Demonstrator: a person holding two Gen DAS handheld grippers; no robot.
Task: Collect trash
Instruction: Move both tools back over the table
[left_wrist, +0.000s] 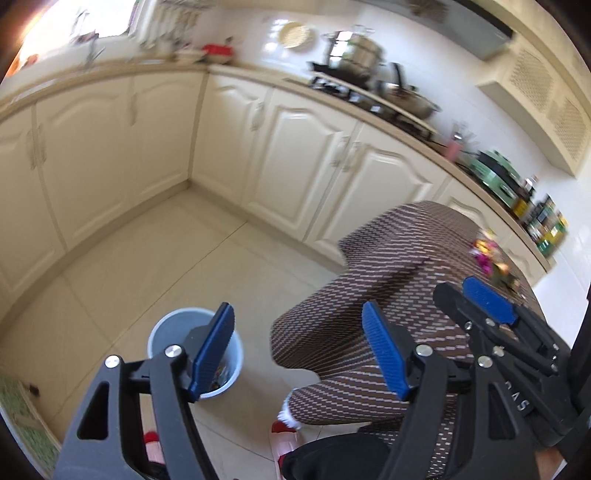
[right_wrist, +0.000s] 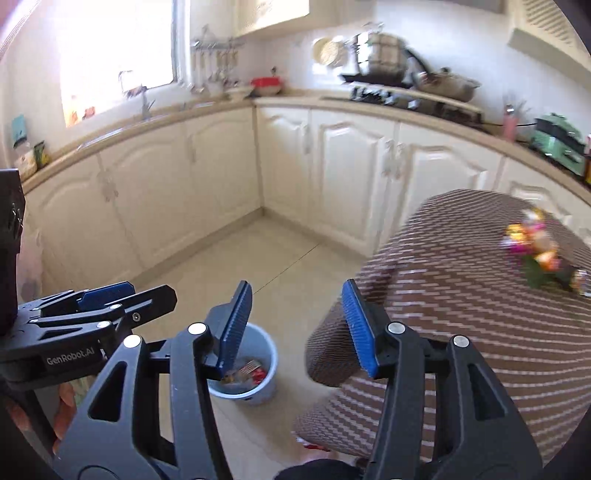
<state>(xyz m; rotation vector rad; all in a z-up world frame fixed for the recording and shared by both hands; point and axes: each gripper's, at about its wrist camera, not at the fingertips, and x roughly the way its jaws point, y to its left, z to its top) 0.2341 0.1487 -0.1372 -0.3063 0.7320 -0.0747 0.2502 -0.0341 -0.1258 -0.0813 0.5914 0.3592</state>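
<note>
A pale blue bin (left_wrist: 177, 328) stands on the tiled floor beside the table and holds wrappers (right_wrist: 251, 371); it also shows in the right wrist view (right_wrist: 264, 387). A heap of colourful wrappers (right_wrist: 532, 247) lies on the table with the brown patterned cloth (right_wrist: 461, 295), also seen in the left wrist view (left_wrist: 489, 258). My left gripper (left_wrist: 299, 350) is open and empty, high above the floor between bin and table. My right gripper (right_wrist: 297, 328) is open and empty, above the bin's right side and the table edge. Each gripper shows in the other's view.
Cream kitchen cabinets (left_wrist: 295, 155) run along two walls behind the floor. The counter carries a stove with pots (left_wrist: 362, 59), a green appliance (left_wrist: 498, 173) and bottles. The person's red and white slippers (left_wrist: 284, 435) are on the floor below.
</note>
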